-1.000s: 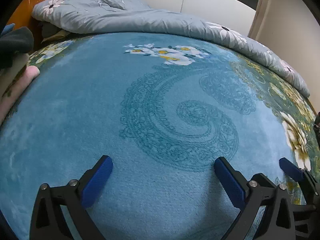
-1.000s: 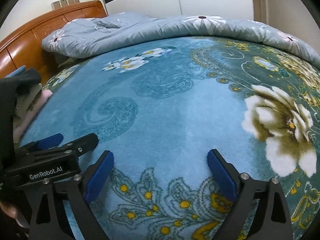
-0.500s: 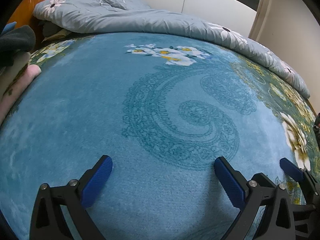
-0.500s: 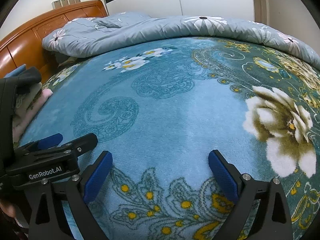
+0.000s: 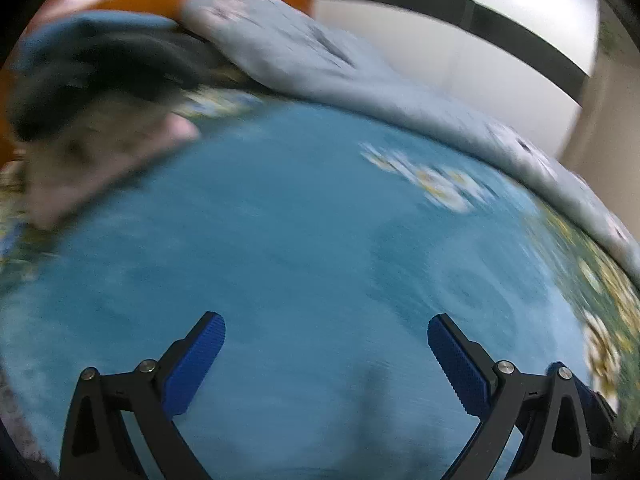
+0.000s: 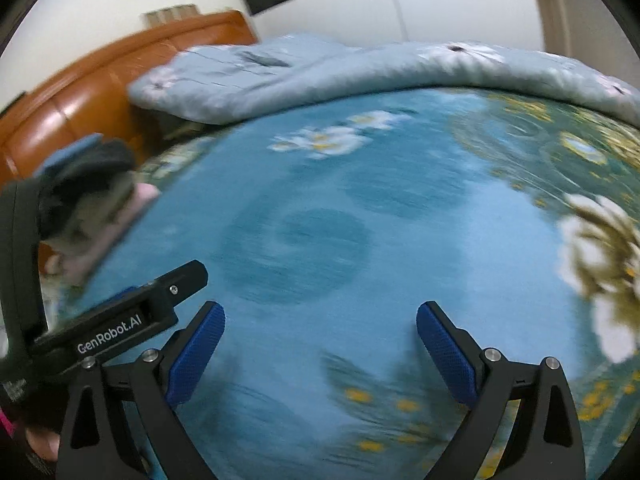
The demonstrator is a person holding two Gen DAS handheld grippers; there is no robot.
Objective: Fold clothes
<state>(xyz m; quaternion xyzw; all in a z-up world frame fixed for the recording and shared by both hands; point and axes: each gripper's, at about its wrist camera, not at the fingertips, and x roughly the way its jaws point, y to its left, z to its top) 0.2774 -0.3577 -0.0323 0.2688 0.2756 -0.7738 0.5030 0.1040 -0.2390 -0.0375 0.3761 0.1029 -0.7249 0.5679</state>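
Left wrist: blurred, seemingly stacked clothes (image 5: 100, 120).

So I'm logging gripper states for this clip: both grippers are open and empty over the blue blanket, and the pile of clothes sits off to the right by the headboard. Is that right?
Not quite: the pile of clothes sits to the left by the headboard, as the right wrist view shows. The rest holds: the left gripper and right gripper are open and empty over the blue blanket.

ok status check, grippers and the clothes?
Left gripper open, empty. Right gripper open, empty. Clothes pile at blanket's left edge, untouched. Nothing between; frames blurred.
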